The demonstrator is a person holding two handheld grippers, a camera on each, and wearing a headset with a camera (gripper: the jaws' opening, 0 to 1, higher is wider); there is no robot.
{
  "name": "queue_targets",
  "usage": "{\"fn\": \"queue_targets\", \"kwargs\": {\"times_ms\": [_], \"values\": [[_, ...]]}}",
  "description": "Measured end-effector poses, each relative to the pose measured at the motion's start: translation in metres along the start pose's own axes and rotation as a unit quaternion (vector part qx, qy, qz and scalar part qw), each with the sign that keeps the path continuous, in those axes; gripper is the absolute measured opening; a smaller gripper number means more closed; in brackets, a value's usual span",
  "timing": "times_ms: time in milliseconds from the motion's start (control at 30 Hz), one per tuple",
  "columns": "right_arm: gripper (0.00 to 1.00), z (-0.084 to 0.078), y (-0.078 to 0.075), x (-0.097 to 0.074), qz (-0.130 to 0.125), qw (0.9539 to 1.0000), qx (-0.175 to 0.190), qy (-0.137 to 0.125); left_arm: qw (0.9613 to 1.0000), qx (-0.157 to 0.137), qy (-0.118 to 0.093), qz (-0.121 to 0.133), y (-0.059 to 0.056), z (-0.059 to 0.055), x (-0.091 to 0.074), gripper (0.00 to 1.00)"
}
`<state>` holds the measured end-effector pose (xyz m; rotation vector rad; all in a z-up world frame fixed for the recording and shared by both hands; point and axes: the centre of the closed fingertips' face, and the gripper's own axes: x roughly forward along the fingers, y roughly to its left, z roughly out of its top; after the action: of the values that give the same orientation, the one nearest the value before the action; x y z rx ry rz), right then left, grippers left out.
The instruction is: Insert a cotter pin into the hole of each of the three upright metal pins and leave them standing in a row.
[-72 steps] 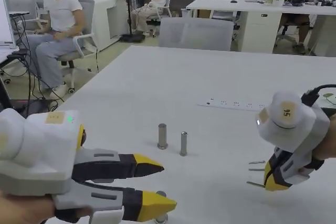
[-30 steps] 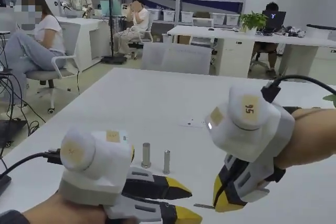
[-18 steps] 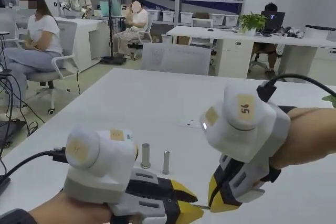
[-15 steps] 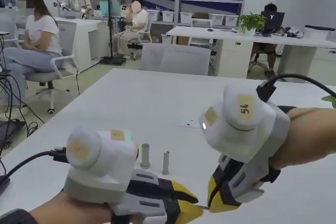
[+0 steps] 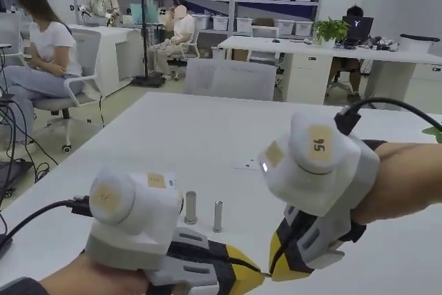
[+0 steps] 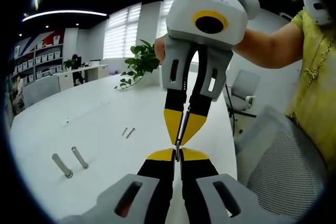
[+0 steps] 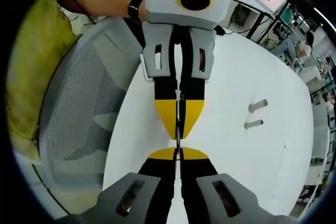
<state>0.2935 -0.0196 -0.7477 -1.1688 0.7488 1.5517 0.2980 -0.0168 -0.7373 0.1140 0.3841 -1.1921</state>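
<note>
Change: a second ago a gap lay between the claws. Now the left claw (image 5: 250, 276) had closed up to the right claw (image 5: 276, 272), tip to tip, over the near edge of the counter (image 5: 207, 136).
Right claw: clamped on a cotter pin (image 6: 180, 128), which pointed towards the left claw.
Left claw: jaws together at the pin's free end. Whether they nipped it or only touched it, we could not tell.
Meaning: we judged this a re-grip or hand-over, with no insertion begun.
Metal pins: two (image 5: 190, 207) (image 5: 218, 216) stood upright side by side, farther off and left, as before.
Views: the head view gave only a sliver of the pin, while both gripper views showed it bridging the tips. The left gripper view added two spare cotter pins (image 6: 127, 131) lying flat, right of the metal pins.
</note>
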Motion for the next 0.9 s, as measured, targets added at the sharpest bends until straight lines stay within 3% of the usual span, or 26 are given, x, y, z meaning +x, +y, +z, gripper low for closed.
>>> {"fn": "queue_targets", "kwargs": {"times_ms": [900], "values": [[0.04,0.0024,0.0016,-0.0020,0.002,1.0000,-0.002,-0.001,1.0000,0.007,-0.006,-0.004,-0.0019,0.0022,-0.0027,0.00]]}}
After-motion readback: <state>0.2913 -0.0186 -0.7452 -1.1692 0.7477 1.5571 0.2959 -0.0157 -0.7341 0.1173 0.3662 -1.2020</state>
